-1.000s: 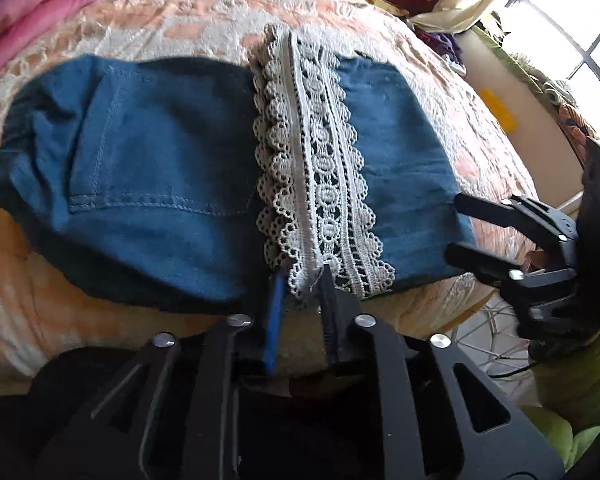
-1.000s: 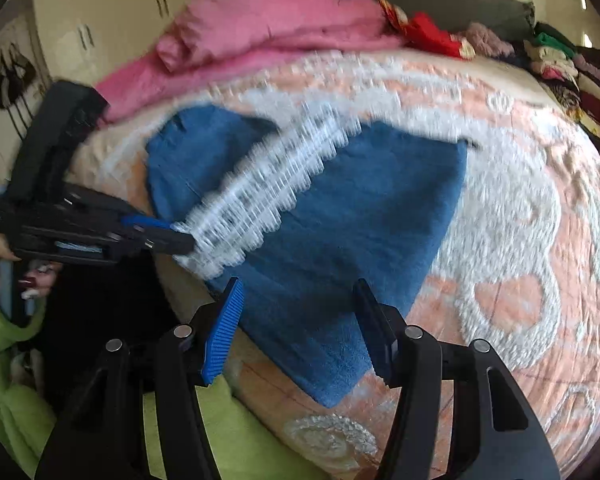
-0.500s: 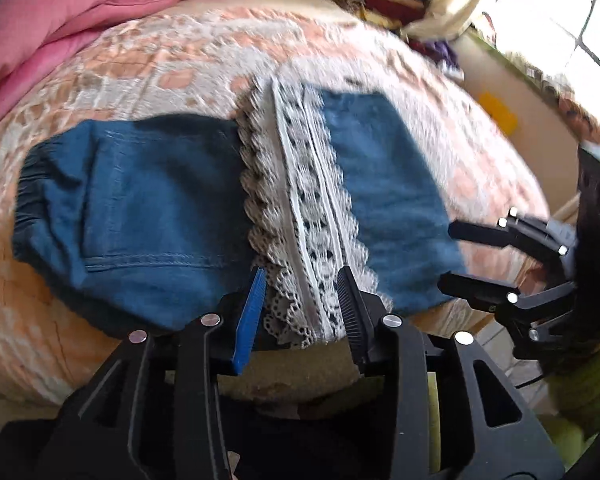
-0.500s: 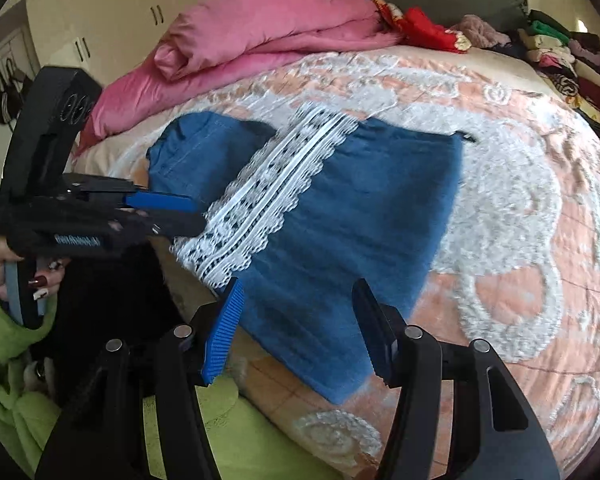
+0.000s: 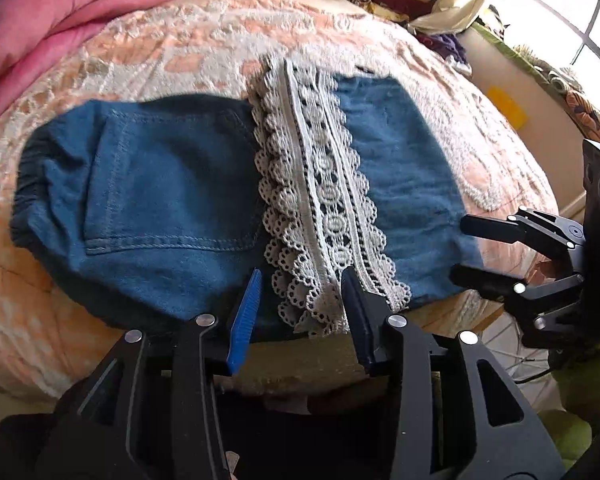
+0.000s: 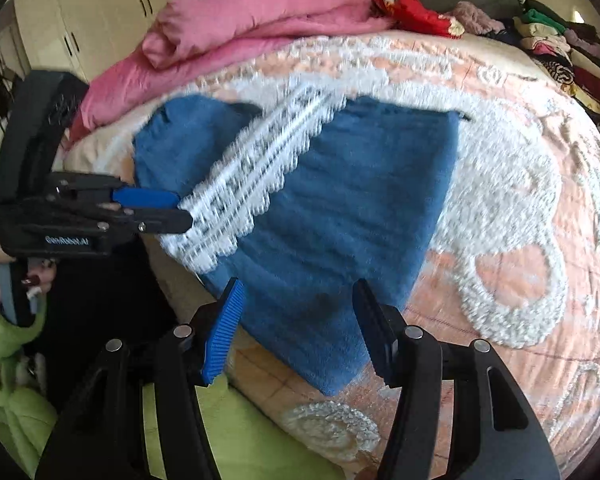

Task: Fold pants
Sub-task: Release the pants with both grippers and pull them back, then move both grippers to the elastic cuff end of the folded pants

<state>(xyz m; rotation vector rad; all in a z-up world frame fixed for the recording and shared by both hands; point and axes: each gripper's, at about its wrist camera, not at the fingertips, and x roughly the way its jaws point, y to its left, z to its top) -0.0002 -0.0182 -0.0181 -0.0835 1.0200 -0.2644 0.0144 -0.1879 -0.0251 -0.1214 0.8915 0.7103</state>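
Blue denim pants (image 5: 172, 200) with a white lace hem (image 5: 324, 216) lie folded on the bed; the lace band runs across the middle of the stack. They also show in the right wrist view (image 6: 340, 216), lace (image 6: 256, 184) towards the left. My left gripper (image 5: 302, 300) is open, its jaws either side of the lace's near end at the bed edge, holding nothing. It shows in the right wrist view (image 6: 180, 210) beside the lace. My right gripper (image 6: 296, 320) is open and empty over the pants' near corner; it shows in the left wrist view (image 5: 464, 248).
The bed has a peach and white cover (image 6: 508, 240). A pink blanket (image 6: 252, 24) lies at the head of the bed. Stacked clothes (image 6: 560, 44) sit along the far side. A window (image 5: 572, 20) is at the right. My green sleeve (image 6: 4, 360) is low left.
My left gripper has opened and let go of the lace hem, then drawn back a little. The right gripper stays open near the pants' right end.
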